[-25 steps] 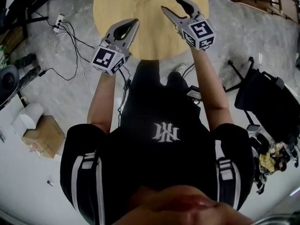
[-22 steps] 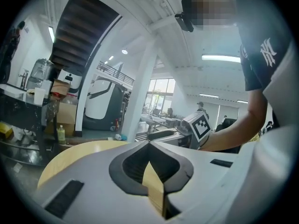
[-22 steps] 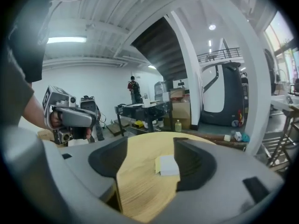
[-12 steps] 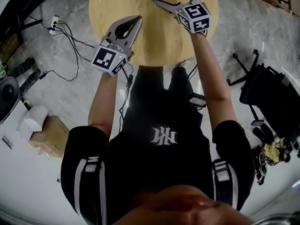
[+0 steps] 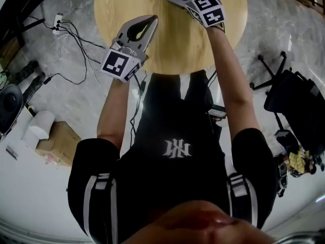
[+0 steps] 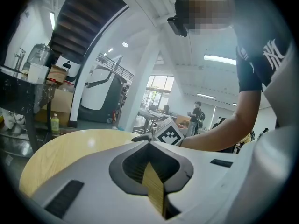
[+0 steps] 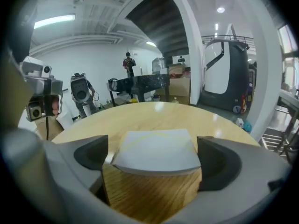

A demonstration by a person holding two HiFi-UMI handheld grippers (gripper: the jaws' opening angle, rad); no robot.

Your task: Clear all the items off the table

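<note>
Opening wide, right gripper (image 7: 154,169) fingers (image 7: 224,164) flank the flat white rectangular pad (image 7: 156,149). Centre it between them before squeezing; left gripper (image 6: 149,146) fingers sit together.

Lower L of my view: cardboard box (image 5: 57,145), white roll (image 5: 40,124) beside it. Cables (image 5: 76,39) upper L; blk chair (image 5: 297,111) R.

A robotics lab in an open hall — a white camera-headed robot on a stand (image 7: 80,92) at far left, a big white-and-black machine pod (image 7: 224,73) far right, a white cabled power strip (image 5: 57,20) on the grey marbled floor (image 5: 71,100).
</note>
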